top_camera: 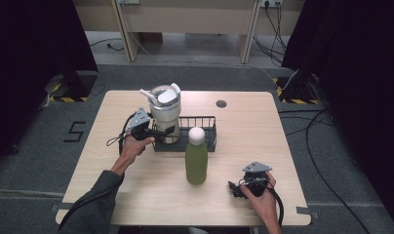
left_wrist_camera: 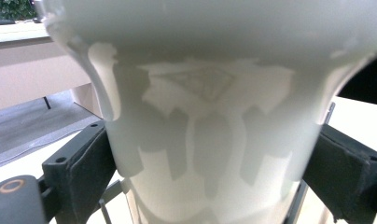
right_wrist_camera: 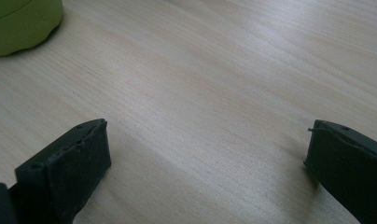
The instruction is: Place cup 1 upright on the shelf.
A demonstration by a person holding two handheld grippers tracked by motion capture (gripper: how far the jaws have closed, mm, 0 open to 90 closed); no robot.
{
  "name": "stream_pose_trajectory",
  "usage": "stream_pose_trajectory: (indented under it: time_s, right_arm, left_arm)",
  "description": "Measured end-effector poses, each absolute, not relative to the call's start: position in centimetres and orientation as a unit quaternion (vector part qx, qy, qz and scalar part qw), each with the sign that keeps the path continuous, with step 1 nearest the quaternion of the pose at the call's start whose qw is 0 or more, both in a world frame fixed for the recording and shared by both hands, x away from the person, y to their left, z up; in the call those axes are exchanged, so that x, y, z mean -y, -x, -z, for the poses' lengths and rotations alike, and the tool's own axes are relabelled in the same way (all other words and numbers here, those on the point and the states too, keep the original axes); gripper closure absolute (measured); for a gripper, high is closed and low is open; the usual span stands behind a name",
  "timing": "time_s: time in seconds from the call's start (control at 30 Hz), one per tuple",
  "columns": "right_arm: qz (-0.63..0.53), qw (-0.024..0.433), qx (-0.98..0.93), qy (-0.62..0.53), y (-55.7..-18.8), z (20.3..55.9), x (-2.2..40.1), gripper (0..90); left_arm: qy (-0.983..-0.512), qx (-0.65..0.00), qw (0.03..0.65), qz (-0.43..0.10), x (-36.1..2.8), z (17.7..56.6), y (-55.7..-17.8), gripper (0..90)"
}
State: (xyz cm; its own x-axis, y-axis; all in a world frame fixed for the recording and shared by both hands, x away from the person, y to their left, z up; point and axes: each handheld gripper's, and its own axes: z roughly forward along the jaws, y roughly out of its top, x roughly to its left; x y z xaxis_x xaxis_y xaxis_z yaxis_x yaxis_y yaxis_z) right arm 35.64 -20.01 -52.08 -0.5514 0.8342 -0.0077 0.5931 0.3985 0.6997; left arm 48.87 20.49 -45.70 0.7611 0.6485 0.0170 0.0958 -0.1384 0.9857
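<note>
A white lidded tumbler [top_camera: 165, 109] with a handle and straw stands upright in the left end of a black wire basket [top_camera: 208, 142]. My left gripper [top_camera: 162, 132] comes at it from the left and is shut on its lower body. In the left gripper view the tumbler [left_wrist_camera: 210, 84] sits between both jaws, which press against its sides. A green bottle [top_camera: 196, 158] with a white cap stands upright on the table just in front of the basket. My right gripper [top_camera: 235, 189] rests open near the front right, jaws pointing left toward the bottle [right_wrist_camera: 18, 23], with bare wood between them.
The wooden table [top_camera: 248, 131] has a small dark round grommet [top_camera: 221, 103] near its back edge. The right part of the basket holds nothing. Cables and dark curtains lie on the floor beyond the table's sides.
</note>
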Motion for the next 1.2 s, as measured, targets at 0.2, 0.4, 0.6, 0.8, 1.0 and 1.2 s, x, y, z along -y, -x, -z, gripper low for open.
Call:
stream_pose_trajectory:
  time_s: [0.2, 0.4, 0.6, 0.8, 1.0, 1.2]
  right_arm:
    - [-0.331, 0.182, -0.816, -0.437, -35.6, 52.1, 20.0, 0.3]
    - [-0.331, 0.182, -0.816, -0.437, -35.6, 52.1, 20.0, 0.3]
    - [-0.332, 0.182, -0.815, -0.438, -35.6, 52.1, 20.0, 0.3]
    - [-0.332, 0.182, -0.815, -0.438, -35.6, 52.1, 20.0, 0.3]
    - [-0.332, 0.182, -0.815, -0.438, -35.6, 52.1, 20.0, 0.3]
    - [-0.332, 0.182, -0.815, -0.438, -35.6, 52.1, 20.0, 0.3]
  left_arm:
    - [-0.72, -0.259, 0.601, -0.23, -21.0, 45.7, -48.4, 9.8]
    - [-0.718, -0.259, 0.603, -0.232, -21.9, 45.5, -47.6, 14.7]
    - [-0.713, -0.265, 0.605, -0.235, -23.1, 45.3, -46.7, 14.6]
    - [-0.709, -0.272, 0.607, -0.234, -24.0, 45.2, -46.0, 14.6]
    - [-0.709, -0.273, 0.607, -0.233, -24.5, 45.1, -45.3, 14.6]
    - [-0.709, -0.277, 0.606, -0.231, -24.9, 45.1, -44.4, 14.6]
